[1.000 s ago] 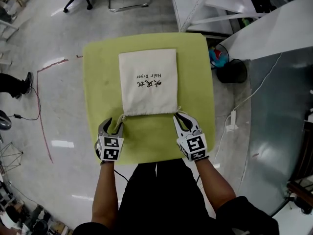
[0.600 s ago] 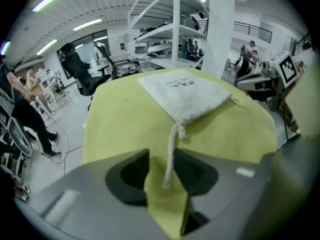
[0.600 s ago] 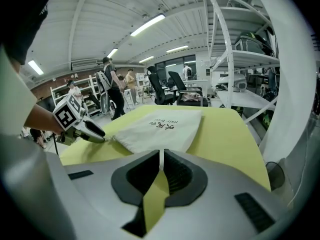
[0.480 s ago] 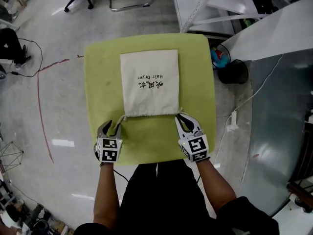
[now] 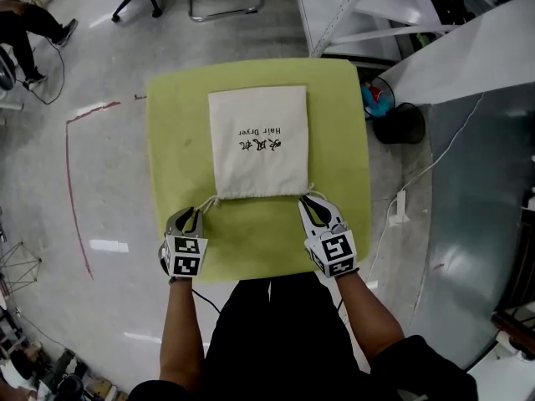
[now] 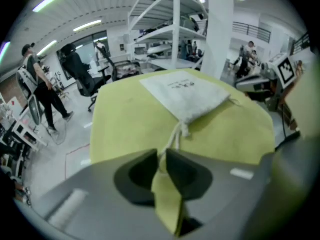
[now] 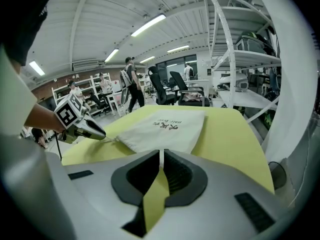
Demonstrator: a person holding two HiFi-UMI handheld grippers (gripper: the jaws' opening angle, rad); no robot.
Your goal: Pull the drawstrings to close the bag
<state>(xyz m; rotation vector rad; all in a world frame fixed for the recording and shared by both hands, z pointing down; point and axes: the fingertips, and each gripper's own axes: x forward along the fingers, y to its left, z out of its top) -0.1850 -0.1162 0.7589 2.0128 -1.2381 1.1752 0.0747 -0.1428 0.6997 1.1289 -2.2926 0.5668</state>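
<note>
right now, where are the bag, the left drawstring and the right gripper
bag [image 5: 259,172]: head view, plain cloth between the print and the mouth
left drawstring [image 6: 173,137]: left gripper view, cord stretch between bag and gripper
right gripper [image 5: 307,197]: head view, between its fingertips by the bag's corner

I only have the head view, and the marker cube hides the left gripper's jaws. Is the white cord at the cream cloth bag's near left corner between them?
Observer: Yes. The left gripper view shows that the left gripper has just been closing its jaws, which now pinch the white left drawstring.
Operator: And the right side?
Observer: In its own view the right gripper is shut on the thin white right drawstring.
Operator: Anything on the left cord?
Observer: A knot sits just outside the corner of the cream cloth bag.
</note>
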